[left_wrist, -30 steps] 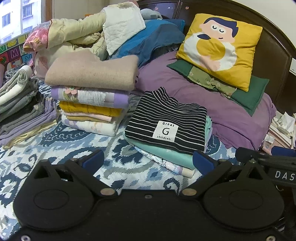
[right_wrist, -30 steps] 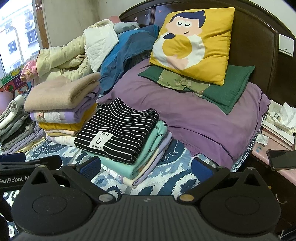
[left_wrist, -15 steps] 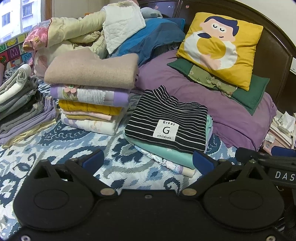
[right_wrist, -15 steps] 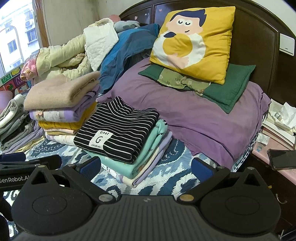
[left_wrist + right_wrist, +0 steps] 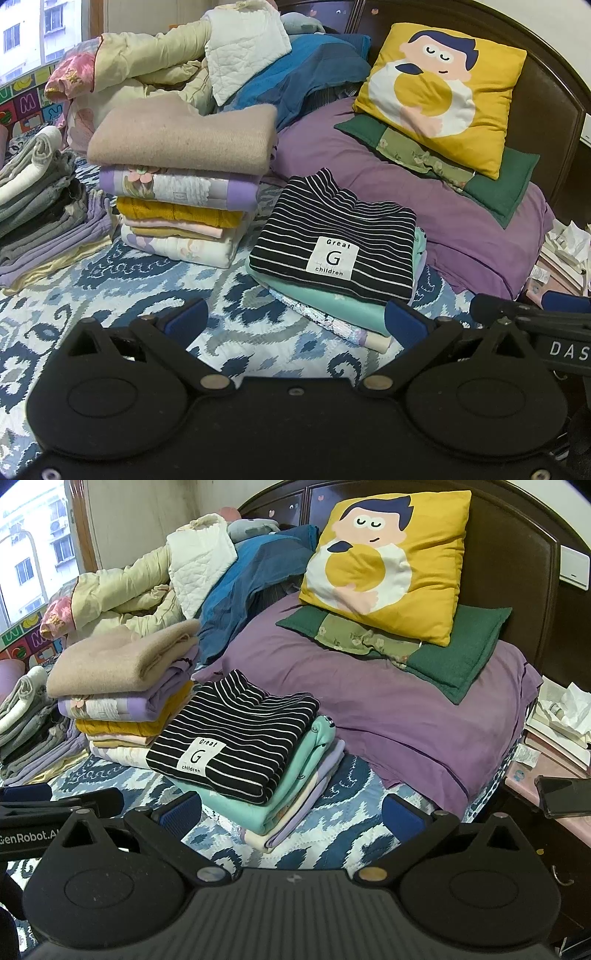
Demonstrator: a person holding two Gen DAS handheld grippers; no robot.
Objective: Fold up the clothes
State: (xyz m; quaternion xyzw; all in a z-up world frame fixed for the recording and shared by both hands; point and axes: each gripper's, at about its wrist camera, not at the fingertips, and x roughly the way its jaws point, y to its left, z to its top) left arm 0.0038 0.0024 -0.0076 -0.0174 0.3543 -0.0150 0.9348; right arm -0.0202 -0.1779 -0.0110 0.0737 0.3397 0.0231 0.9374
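A bed with a blue-and-white patterned quilt [image 5: 122,291] fills the room, backed by a dark wooden headboard [image 5: 513,565] where a yellow cartoon cushion [image 5: 388,561] leans on a green pillow [image 5: 454,657] over a purple blanket [image 5: 388,716], with a window [image 5: 33,550] on the far left and a cluttered nightstand [image 5: 546,775] on the right. The folded striped shirt [image 5: 332,236] tops a small stack in mid-bed, just beside a taller stack capped by a beige sweater [image 5: 181,140], with loose bedding [image 5: 155,70] heaped behind. The left gripper [image 5: 295,321] and right gripper [image 5: 291,812] hover above the quilt, jaws spread wide and empty, the striped stack just ahead of them.
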